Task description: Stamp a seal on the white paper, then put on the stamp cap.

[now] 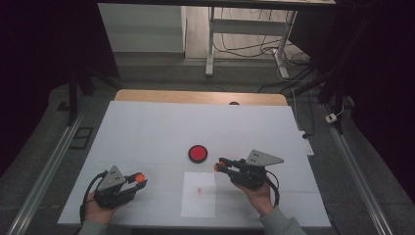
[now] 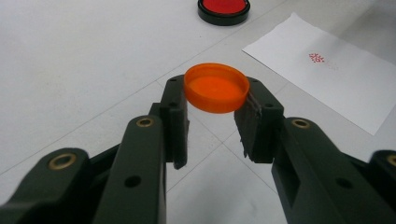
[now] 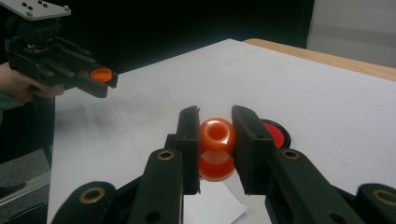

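The left gripper (image 2: pixel 215 114) has its jaws clenched on an orange cap (image 2: pixel 216 87) — the cap sits at the very tips, between the two pads, its open side turned up. Beyond those jaws a sheet of paper (image 2: pixel 327 77) with a small red stamp mark (image 2: pixel 317 58) lies on the white desk (image 2: pixel 84 60). The right gripper (image 3: pixel 215 140) grasps an orange stamp (image 3: pixel 216 148) — its rounded body is pinched between the jaws, held above the desk. Just behind the right jaw tip lies a round red ink pad (image 3: pixel 276 133) in a black case. Both grippers are well apart from each other.
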`<action>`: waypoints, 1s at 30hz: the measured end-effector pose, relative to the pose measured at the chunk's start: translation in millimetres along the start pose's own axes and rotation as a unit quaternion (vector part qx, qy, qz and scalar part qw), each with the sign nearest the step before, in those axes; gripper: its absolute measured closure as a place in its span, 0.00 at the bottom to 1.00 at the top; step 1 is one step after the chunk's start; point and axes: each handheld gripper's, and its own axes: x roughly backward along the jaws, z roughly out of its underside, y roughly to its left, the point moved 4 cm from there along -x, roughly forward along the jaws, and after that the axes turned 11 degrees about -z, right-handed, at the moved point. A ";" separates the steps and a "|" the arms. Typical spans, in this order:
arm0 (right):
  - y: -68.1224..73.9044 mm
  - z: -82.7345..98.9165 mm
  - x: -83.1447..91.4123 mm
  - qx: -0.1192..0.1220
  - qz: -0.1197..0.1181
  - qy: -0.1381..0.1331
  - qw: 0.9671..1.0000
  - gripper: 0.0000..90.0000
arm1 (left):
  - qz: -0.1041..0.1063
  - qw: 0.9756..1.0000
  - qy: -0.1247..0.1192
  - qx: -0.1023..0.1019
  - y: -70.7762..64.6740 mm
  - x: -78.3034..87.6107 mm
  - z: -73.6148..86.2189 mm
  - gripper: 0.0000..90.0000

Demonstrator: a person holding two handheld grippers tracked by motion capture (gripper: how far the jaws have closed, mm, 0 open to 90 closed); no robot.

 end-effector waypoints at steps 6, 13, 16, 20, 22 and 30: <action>0.8 0.0 -0.5 0.000 -0.001 0.000 1.000 0.80 | 0.000 1.000 -0.001 -0.002 -1.3 -0.2 -1.0 0.73; 0.7 -0.2 -1.1 0.000 -0.001 -0.002 1.000 0.80 | 0.002 1.000 0.000 -0.006 -3.5 -2.7 -2.8 0.73; 1.0 0.2 -1.6 -0.002 -0.002 -0.002 1.000 0.80 | 0.003 1.000 -0.001 -0.008 -4.7 -3.0 -4.0 0.73; 1.9 0.0 -2.2 -0.001 -0.004 0.000 1.000 0.80 | 0.006 1.000 -0.001 -0.012 -8.0 -6.0 -6.8 0.73; 1.7 0.5 -2.9 -0.002 -0.004 0.001 1.000 0.80 | 0.008 1.000 -0.002 -0.014 -9.8 -7.6 -8.7 0.73; 2.8 1.1 -4.9 -0.001 -0.005 0.002 1.000 0.80 | 0.016 1.000 0.000 -0.024 -18.7 -13.4 -13.0 0.73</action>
